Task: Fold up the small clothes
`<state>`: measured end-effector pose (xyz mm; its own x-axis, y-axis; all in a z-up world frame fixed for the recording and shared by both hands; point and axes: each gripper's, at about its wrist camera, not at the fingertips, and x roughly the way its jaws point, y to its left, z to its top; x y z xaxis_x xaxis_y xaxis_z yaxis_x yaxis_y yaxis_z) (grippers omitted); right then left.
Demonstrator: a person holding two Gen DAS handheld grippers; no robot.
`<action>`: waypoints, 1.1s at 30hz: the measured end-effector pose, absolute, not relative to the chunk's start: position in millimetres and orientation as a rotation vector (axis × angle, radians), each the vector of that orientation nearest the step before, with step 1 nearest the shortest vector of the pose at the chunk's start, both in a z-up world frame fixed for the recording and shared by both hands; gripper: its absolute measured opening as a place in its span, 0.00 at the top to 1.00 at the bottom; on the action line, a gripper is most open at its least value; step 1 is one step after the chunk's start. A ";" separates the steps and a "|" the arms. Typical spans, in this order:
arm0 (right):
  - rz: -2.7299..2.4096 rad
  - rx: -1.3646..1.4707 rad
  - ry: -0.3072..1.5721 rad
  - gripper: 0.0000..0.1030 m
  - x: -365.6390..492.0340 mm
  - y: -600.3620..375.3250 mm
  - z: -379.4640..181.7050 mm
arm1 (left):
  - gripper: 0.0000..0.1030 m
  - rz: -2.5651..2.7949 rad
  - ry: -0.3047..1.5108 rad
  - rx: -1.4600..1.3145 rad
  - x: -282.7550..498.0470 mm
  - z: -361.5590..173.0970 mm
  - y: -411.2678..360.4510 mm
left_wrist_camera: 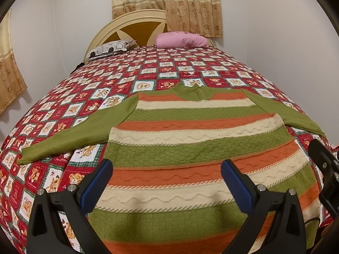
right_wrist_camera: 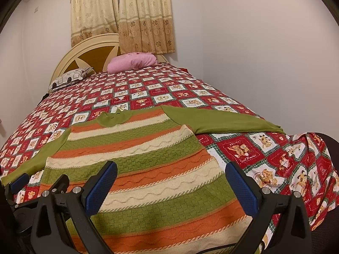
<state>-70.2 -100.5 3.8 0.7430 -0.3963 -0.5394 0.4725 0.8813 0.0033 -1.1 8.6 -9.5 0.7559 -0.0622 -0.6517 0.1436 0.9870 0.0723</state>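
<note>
A striped knit sweater [left_wrist_camera: 190, 144], green, orange and cream with plain green sleeves, lies flat on the bed with both sleeves spread out; it also shows in the right wrist view [right_wrist_camera: 148, 169]. Its left sleeve [left_wrist_camera: 70, 135] reaches out left, its right sleeve [right_wrist_camera: 222, 122] reaches out right. My left gripper [left_wrist_camera: 167, 169] is open and empty, hovering over the sweater's lower left part. My right gripper [right_wrist_camera: 171, 175] is open and empty over the lower right part. The right gripper shows at the left wrist view's right edge [left_wrist_camera: 324, 165]; the left gripper shows at the right wrist view's lower left [right_wrist_camera: 38, 188].
The bed has a red patchwork quilt [right_wrist_camera: 243, 148] with bear prints. A pink pillow [left_wrist_camera: 182, 40] and a patterned pillow [left_wrist_camera: 110, 48] lie by the cream headboard [left_wrist_camera: 127, 21]. Curtains [right_wrist_camera: 122, 14] hang behind. White walls close in on both sides.
</note>
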 end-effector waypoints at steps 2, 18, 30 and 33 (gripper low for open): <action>-0.478 0.141 0.557 0.01 -70.1 -100.0 3.7 | 0.00 -0.113 0.707 0.117 -1.9 -10.0 9.2; -0.462 0.143 0.570 0.01 -57.1 -100.5 -0.4 | 0.00 -0.111 0.712 0.110 -2.1 -12.9 11.1; -0.456 0.142 0.600 0.01 -45.9 -103.3 -6.7 | 0.00 -0.107 0.739 0.106 4.6 -19.4 12.3; -0.452 0.146 0.613 0.01 -42.6 -104.9 -10.4 | 0.00 -0.105 0.746 0.109 7.4 -21.2 12.1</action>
<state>-42.6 -104.9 -10.4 0.7242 -0.3656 -0.5847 0.4507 0.8927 0.0002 7.4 12.1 -21.2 0.7300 -0.0562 -0.6812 0.1336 0.9891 0.0616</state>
